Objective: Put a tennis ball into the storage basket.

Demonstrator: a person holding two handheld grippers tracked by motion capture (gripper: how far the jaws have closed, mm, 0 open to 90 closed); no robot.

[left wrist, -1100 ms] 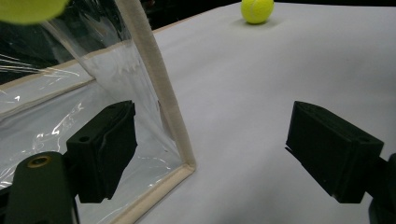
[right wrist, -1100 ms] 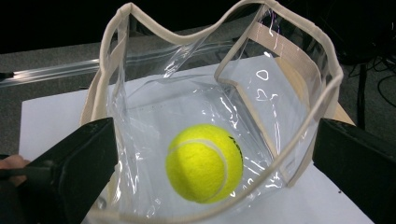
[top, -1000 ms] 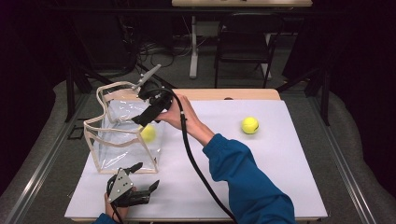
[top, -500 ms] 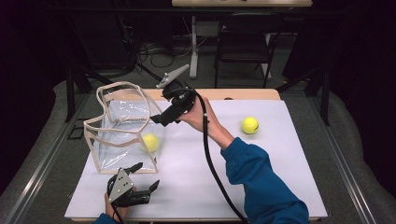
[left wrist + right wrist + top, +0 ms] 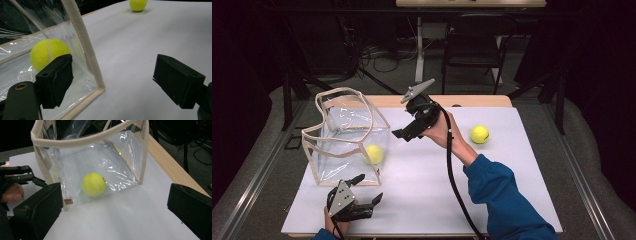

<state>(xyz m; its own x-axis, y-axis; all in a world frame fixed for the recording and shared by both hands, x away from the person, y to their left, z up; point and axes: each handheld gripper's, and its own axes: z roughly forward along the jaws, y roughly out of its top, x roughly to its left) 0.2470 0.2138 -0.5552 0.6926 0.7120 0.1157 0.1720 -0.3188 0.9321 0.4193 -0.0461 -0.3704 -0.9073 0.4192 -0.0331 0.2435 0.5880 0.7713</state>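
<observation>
The right gripper (image 5: 404, 134) was held above the table (image 5: 512, 200), just right of the clear bag (image 5: 344, 137), tilted down toward it. Its jaws stood wide apart and held nothing; in the right gripper view they framed the bag from either side with bare white tabletop between them. The person's right hand (image 5: 439, 131) grasped the tool, and a blue sleeve (image 5: 502, 200) ran back to the bottom edge of the high view, with the black cable (image 5: 452, 175) trailing alongside.

One tennis ball (image 5: 373, 154) lay inside the bag, on its floor near the front right corner. In the right gripper view this ball (image 5: 94, 184) rested behind the transparent wall, apart from both jaws. The bag stood upright with its mouth open; its cream trim (image 5: 82, 140) ran round the rim and down the corners.

A second tennis ball (image 5: 479, 134) lay on the table, right of the right hand and well apart from the bag. In the left gripper view it (image 5: 138, 5) appeared at the far edge.

The left gripper (image 5: 362, 192) rested low at the near edge of the table, just in front of the bag's near corner. Its jaws were spread and empty; in its own view the bag's corner seam (image 5: 86, 52) stood between them, closer to the left jaw.
</observation>
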